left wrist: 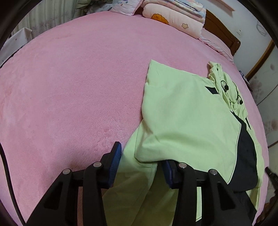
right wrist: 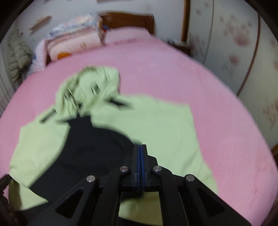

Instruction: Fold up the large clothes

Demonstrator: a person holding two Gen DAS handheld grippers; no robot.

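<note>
A wide bed [left wrist: 73, 83] covered by a plush pink blanket is seen filling most of both views. In the left wrist view, folded quilts and pillows [left wrist: 173, 15] are stacked at about 1 o'clock against a brown wooden headboard [left wrist: 224, 33], and a pale wall is seen beyond them. A floral-patterned panel with a wooden frame is found at 3 o'clock in this view, and pale curtains are seen at 11 o'clock.

The task's thing, a light green hooded jacket [left wrist: 182, 107] with black panels, is spread on the blanket, toward 4 o'clock in the left wrist view. Its hood is bunched at 2 o'clock, with black cord toggles shown on it. A folded layer is laid over the body of the garment.

The left gripper [left wrist: 141, 165] is held at the jacket's near edge. Its blue-padded fingers [left wrist: 116, 156] are parted, with green fabric lying between them; the right pad is partly hidden under a fold, so a firm pinch cannot be confirmed.

The right wrist view is blurred. There the right gripper [right wrist: 140, 147] is seen above the jacket, its fingers pressed together with nothing between them.
</note>
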